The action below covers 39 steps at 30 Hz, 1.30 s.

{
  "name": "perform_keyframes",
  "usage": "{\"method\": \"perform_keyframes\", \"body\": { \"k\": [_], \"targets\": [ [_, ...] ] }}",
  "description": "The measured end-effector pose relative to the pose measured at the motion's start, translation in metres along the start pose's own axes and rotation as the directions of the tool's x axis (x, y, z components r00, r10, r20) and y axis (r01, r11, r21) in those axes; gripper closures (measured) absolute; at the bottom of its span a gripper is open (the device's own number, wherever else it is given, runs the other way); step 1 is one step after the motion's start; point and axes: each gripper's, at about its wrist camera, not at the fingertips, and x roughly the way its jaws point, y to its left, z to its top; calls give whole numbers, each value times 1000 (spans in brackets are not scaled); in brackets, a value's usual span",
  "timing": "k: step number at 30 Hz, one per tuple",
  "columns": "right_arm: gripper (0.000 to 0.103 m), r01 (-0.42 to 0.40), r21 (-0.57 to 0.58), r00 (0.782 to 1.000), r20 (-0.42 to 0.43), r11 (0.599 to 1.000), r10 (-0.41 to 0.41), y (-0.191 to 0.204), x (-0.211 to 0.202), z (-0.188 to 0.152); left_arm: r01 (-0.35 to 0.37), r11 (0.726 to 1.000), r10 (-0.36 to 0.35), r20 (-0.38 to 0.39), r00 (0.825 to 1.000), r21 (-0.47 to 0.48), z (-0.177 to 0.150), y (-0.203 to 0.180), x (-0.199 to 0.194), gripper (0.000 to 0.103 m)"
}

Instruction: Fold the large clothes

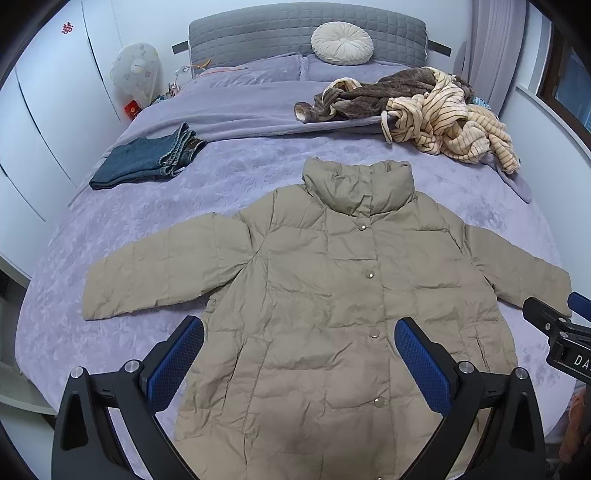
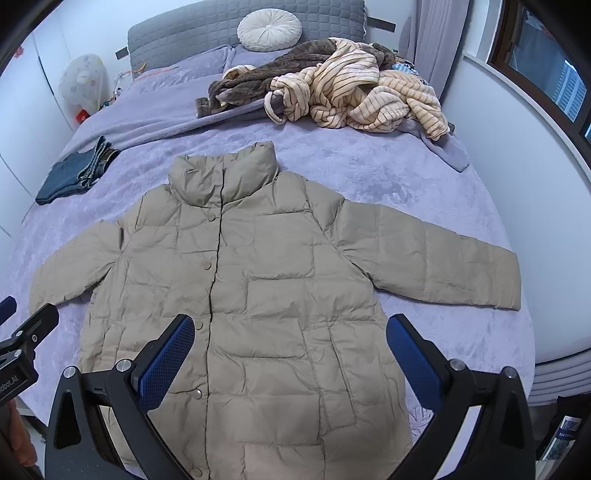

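My left claw point(image 1: 299, 343) hangs wide open over the lower front of the khaki puffer jacket point(image 1: 325, 295), gripping nothing — my right claw point(image 2: 290, 339) is spread just as wide above the same hem, also bare. The jacket lies flat on the lavender bed point(image 1: 229, 177), snapped shut, collar at 12 o'clock, sleeves splayed toward 9 and 3. Farther off, folded jeans point(image 1: 147, 160) sit at 10 o'clock, and a heap of brown and striped fleece clothes point(image 1: 424, 107) at 1 o'clock. A round cream cushion point(image 1: 341, 42) leans on the grey headboard point(image 1: 258, 33).
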Motion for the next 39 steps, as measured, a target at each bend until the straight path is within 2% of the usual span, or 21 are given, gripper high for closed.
{"method": "perform_keyframes", "body": {
  "k": [39],
  "targets": [
    [0, 9, -28, 1000, 5, 1000, -9, 7, 2, 9, -20, 1000, 20, -19, 1000, 1, 5, 2, 4, 0]
  ]
}}
